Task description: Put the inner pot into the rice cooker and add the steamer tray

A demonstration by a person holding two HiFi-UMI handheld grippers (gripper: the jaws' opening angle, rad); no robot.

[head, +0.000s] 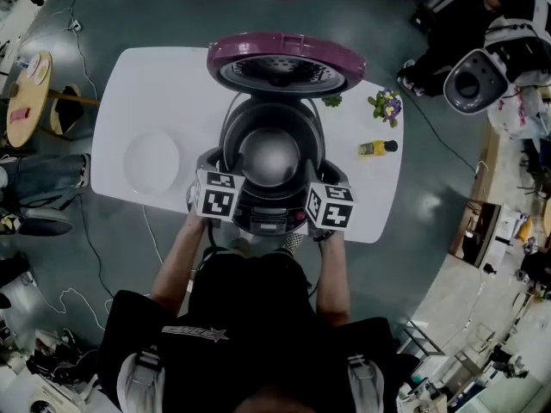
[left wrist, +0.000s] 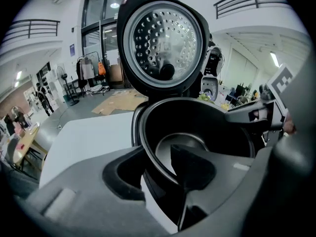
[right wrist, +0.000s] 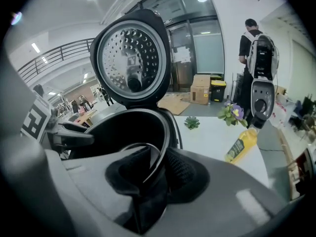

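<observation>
Both tools sit at the near rim of the inner pot [head: 269,157], which is down inside the body of the rice cooker [head: 258,219] on the white counter [head: 112,101]; no view settles whether it is fully seated. The left tool [left wrist: 159,169] straddles the pot's rim, one jaw outside the wall and the other inside. Its jaws are spread, with a pale sliver of the cooker showing between the outer jaw and the pot wall. The right tool [right wrist: 150,174] pinches the rim at the opposite side, its two dark pads drawn close on the thin metal edge. Straight ahead of both tools and above them, the cooker's lid [head: 284,58] stands raised, its perforated inner plate facing them. Out past the left tool's outer side, a white round tray [head: 151,160] lies on the counter, well apart from the cooker. Beyond the right tool's outer side stand a yellow bottle [right wrist: 242,144], a pot of purple flowers [right wrist: 232,113] and a small green plant [right wrist: 191,123].
</observation>
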